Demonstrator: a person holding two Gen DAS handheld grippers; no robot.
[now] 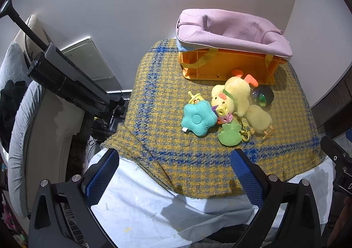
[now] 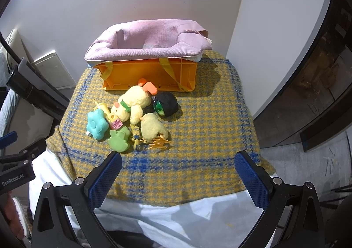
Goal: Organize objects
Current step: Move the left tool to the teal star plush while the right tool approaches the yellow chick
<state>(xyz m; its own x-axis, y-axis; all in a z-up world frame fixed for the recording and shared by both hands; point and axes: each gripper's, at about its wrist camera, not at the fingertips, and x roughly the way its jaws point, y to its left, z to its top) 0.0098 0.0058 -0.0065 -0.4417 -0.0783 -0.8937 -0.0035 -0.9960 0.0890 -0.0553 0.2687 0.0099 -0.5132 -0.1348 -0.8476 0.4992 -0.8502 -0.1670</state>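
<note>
Reaching with both grippers, left gripper (image 1: 175,173) and right gripper (image 2: 178,174), spread wide and empty, take the near green toy (image 2: 119,139) first, then drop it in the far orange basket (image 2: 149,74).

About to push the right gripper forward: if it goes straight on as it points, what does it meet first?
Probably the plaid cloth first. Continuing along it, the right gripper, open, meets the orange toy feet and small yellow plush. Depth is uncertain.

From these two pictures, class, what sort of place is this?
Probably a room at home: soft toys such as a yellow plush lie on a checked wool blanket before a fabric-lined orange bin.
</note>
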